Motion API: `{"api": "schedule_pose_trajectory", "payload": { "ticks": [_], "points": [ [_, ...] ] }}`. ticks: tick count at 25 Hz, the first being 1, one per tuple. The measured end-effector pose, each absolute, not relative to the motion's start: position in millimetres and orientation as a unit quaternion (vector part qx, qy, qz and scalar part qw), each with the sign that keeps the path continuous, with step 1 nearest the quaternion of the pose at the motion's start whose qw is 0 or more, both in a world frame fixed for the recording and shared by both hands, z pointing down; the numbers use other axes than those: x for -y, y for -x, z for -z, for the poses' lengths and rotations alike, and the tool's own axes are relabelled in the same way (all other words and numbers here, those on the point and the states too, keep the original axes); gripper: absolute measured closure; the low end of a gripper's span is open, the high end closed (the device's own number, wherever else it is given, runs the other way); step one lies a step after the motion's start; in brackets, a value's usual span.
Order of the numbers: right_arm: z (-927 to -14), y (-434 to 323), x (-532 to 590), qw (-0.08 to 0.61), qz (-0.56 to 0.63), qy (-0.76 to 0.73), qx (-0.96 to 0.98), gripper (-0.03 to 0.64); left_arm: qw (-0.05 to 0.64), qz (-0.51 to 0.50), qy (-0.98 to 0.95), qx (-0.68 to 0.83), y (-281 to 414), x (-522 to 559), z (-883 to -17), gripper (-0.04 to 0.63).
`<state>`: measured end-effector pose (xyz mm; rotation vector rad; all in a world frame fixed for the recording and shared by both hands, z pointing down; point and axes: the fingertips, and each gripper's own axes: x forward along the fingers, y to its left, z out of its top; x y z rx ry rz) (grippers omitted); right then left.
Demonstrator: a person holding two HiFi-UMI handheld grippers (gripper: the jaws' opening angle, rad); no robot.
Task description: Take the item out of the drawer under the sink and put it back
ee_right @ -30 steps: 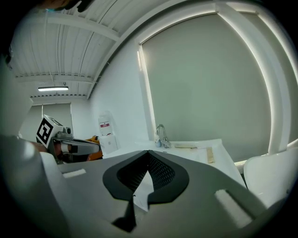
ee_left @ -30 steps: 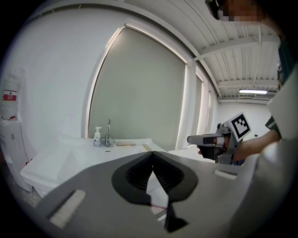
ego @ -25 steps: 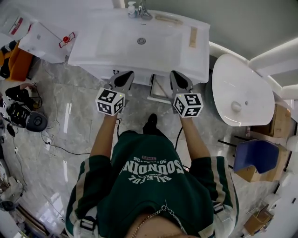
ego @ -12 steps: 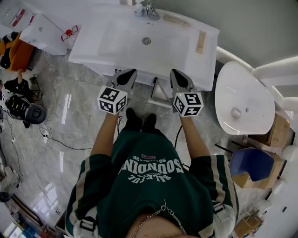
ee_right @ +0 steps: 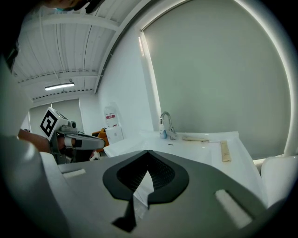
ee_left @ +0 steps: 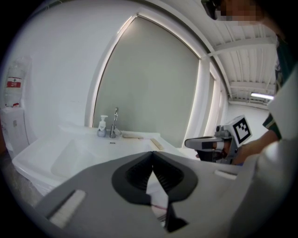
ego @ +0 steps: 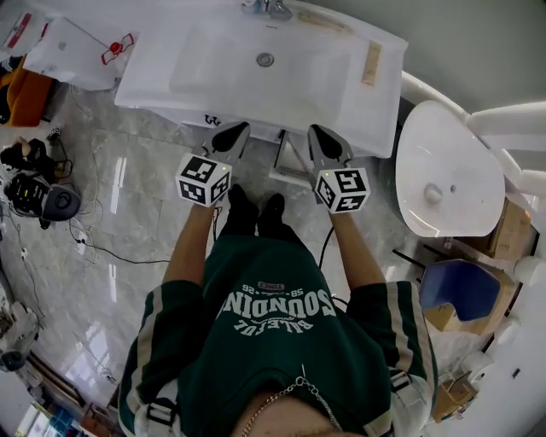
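The white sink point(ego: 196, 72) with its faucet point(ego: 266, 7) fills the top of the head view. Its cabinet front lies mostly hidden beneath the countertop. Only a white piece point(ego: 286, 160) shows under the edge, between the two grippers. No drawer item is visible. My left gripper point(ego: 237, 130) points at the cabinet just below the counter edge, jaws shut and empty. My right gripper point(ego: 314, 131) is level with it a little to the right, also shut and empty. In the left gripper view the jaws point(ee_left: 152, 153) meet at the tip. The right gripper view shows the same point(ee_right: 148, 152).
A white toilet point(ego: 444, 179) stands close on the right. A blue object on cardboard boxes point(ego: 461, 290) sits behind it. Cables and dark gear point(ego: 43, 196) lie on the tiled floor at left. A soap bottle point(ee_left: 102, 126) and flat packets point(ego: 371, 61) rest on the counter.
The person has stepped closer to the sink, and both shoes now show below the grippers. Both grippers have come lower and nearer the cabinet front, still shut.
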<state>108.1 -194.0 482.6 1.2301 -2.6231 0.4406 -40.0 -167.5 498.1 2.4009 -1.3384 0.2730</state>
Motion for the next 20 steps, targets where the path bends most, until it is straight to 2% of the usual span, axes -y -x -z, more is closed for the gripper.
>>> {"api": "schedule_pose_trajectory", "payload": {
  "ticks": [5,10,15,20],
  "points": [
    [-520.3,-119.8,183.3,0.135,-0.156,-0.421,0.883,0.614,0.213,-0.107,-0.852,0.466,27.3,163.1,-531.0,0.546],
    [-579.0,-119.9,162.3,0.201,-0.181,-0.394,0.878,0.612,0.235,-0.118,-0.849,0.459,24.1,148.8,-560.1,0.546],
    [-646.8,-125.9,149.5,0.287,-0.185,-0.361,0.868,0.55,0.238,-0.126,-0.848,0.457,20.7,145.0,-579.6,0.546],
    [-724.1,-129.9,131.2,0.376,-0.187,-0.313,0.852,0.515,0.237,-0.131,-0.844,0.462,20.6,127.7,-601.5,0.546]
  ]
}}
